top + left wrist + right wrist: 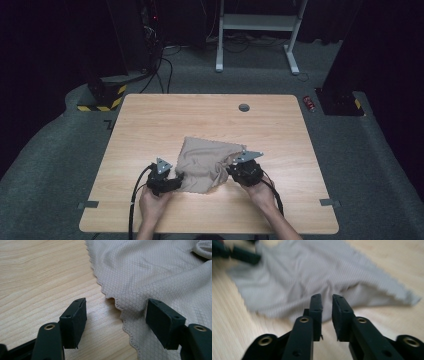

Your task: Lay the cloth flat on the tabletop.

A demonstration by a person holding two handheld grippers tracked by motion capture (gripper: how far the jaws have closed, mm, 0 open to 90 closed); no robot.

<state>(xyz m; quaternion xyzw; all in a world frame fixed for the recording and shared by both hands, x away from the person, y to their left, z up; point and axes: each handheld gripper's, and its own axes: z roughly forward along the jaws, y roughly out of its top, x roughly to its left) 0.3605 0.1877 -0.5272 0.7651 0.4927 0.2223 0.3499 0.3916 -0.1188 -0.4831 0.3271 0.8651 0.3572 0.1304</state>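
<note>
Nearest the camera in the high view, two forearms come in from the bottom edge, each hand wrapped round a black tool with a cable trailing back from it. The left tool point(176, 181) sits at the near left corner of a beige cloth point(207, 162). In the left gripper view its jaws stand wide apart, with bare wood under one and the cloth's scalloped edge point(117, 306) lying between them; the far pad sits at or over the fabric, but nothing is pinched. The weave shows a fine diamond grid there, and no label or print can be read on it.

The right tool point(231, 170) lies at the cloth's near right side, where the fabric is bunched and lifted into folds. In the right gripper view its jaws point(327, 302) stand with a narrow gap between them, and the gap is empty: the cloth lies just beyond the tips, blurred. So this tool is slightly open and grips nothing.

The cloth itself rests a little nearer than the middle of the wooden counter point(150, 120), flat at its far edge and rumpled at the near right.

Farther off, a round grey grommet point(244, 107) sits in the counter close to its far edge. Beyond the counter's right far corner a small red can point(309, 103) lies on the grey carpet; its markings are too small to read. Black-and-yellow hazard striping point(102, 102) marks a base off the left far corner, and a white frame point(257, 35) stands at the back.
</note>
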